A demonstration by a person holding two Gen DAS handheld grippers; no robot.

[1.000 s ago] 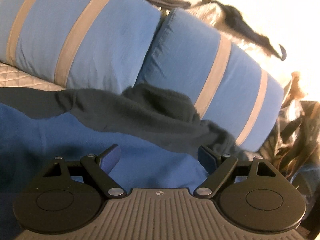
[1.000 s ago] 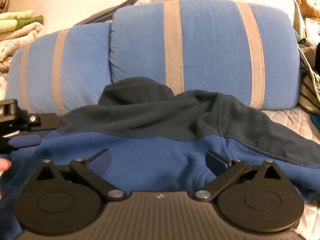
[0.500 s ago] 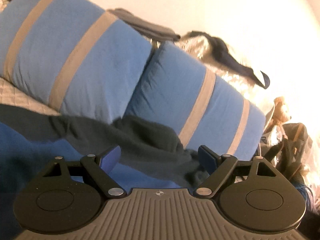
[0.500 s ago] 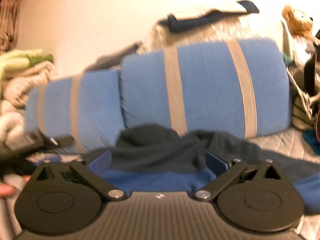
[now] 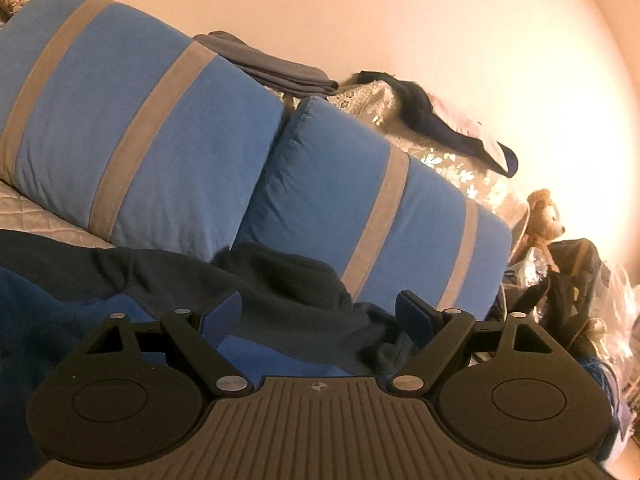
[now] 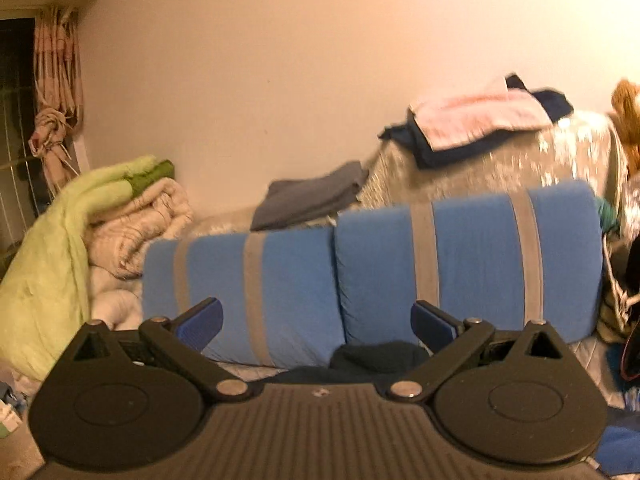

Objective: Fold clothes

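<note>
A blue fleece top (image 5: 276,356) with a dark grey upper part lies spread flat on the quilted bed, its dark hood (image 5: 280,276) bunched against the foot of two blue striped pillows. From the right wrist only the hood (image 6: 376,356) shows.

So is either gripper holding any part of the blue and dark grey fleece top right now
Nothing is held. The left gripper and right gripper both stand open and empty above the blue and dark grey fleece top.
</note>
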